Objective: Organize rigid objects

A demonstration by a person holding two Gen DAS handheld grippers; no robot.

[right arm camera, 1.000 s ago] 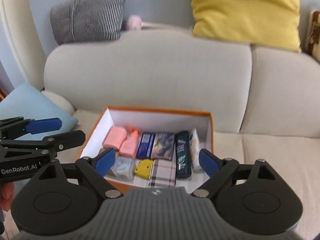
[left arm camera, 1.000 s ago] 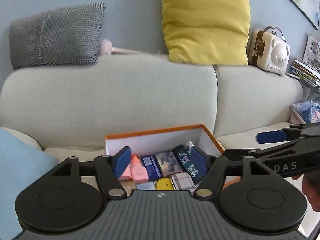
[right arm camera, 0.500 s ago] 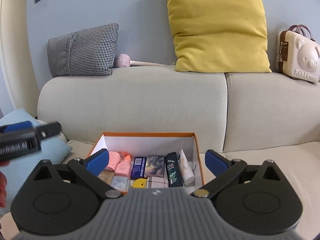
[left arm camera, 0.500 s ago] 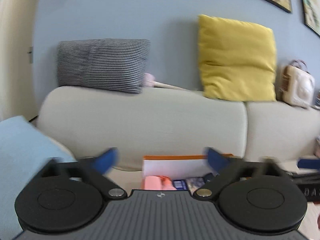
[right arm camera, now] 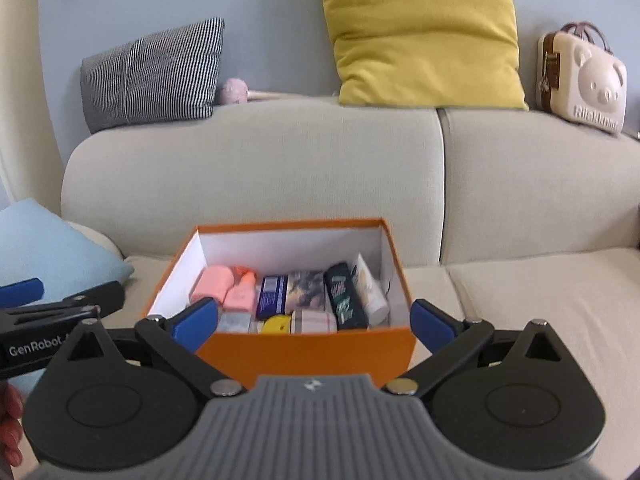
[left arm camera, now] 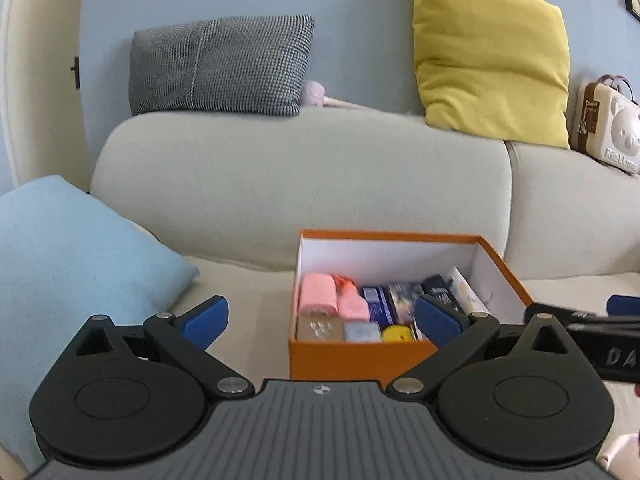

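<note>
In the left wrist view, the left tool [left arm camera: 320,320] stands wide open and empty, its smooth blue pads apart. An orange cardboard box [left arm camera: 360,354] with white inner walls sits on the beige fabric sofa [left arm camera: 300,184] at about 1 o'clock from the tool, packed with small hard items. In the right wrist view, the right tool [right arm camera: 314,322] also gapes empty, straddling the box's near wall. Inside, a dark green tube [right arm camera: 345,297] and a white tube [right arm camera: 370,290] lie with long axes toward 12 o'clock, right of a pink bottle [right arm camera: 241,294].
</note>
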